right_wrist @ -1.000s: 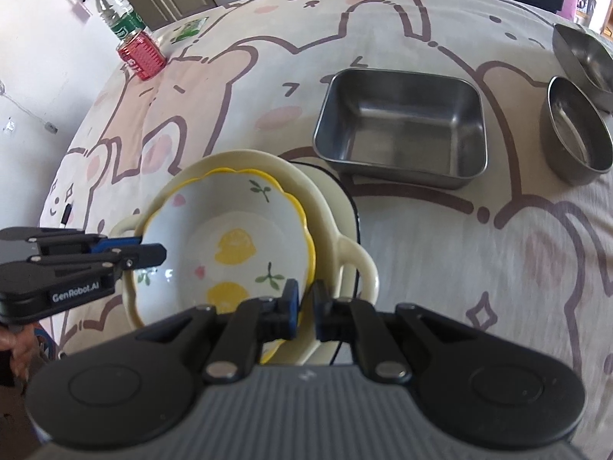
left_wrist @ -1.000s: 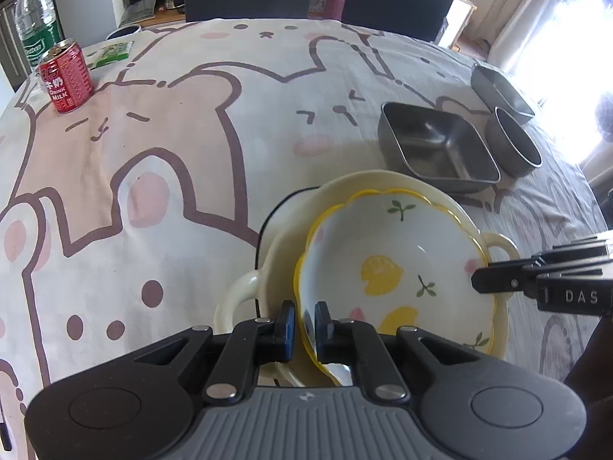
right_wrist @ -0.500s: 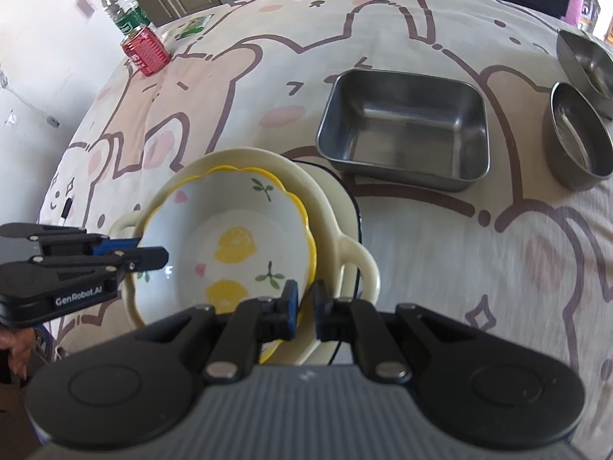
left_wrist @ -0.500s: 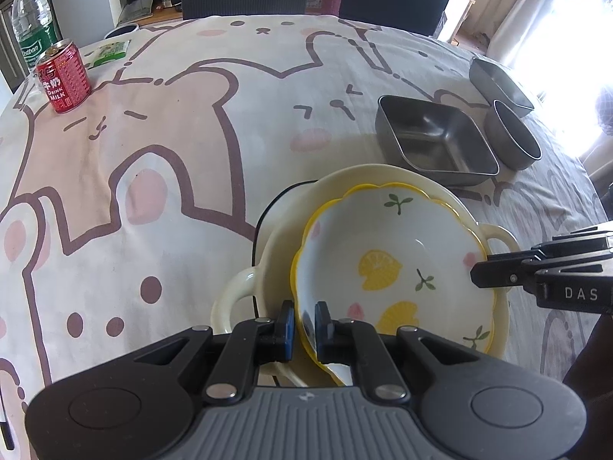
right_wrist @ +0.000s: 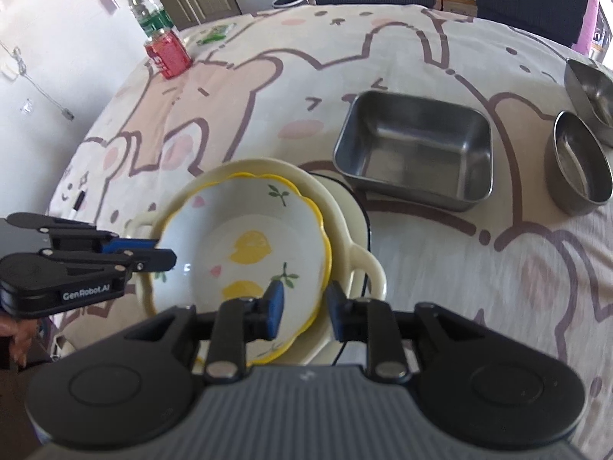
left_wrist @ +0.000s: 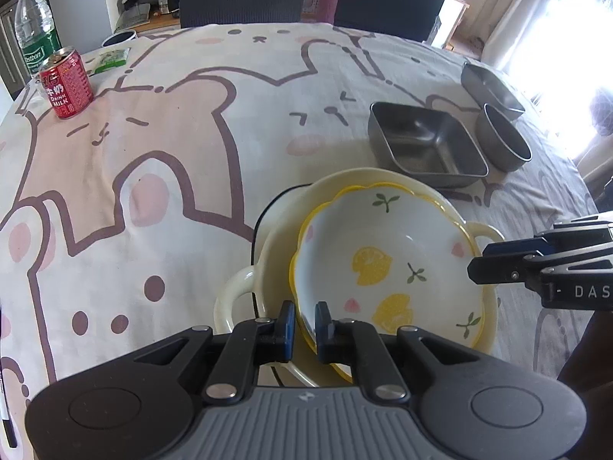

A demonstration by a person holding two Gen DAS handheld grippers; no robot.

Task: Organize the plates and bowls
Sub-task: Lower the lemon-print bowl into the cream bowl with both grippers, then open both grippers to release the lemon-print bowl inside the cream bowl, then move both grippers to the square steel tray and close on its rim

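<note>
The bench (left_wrist: 191,122) is covered with a cloth of cartoon animals. Near its front edge a cream dish with two handles (left_wrist: 237,287) carries the lemon-pattern bowl (left_wrist: 387,268) inside it. The left gripper (left_wrist: 305,320) is closed narrow on the near rim of this bowl. The right gripper (right_wrist: 305,308) has just been opening; its jaws stand apart on both sides of the opposite rim, not pressing it. Behind are a square steel tray (right_wrist: 415,149) and a round steel bowl (right_wrist: 580,163), just beside one another.
</note>
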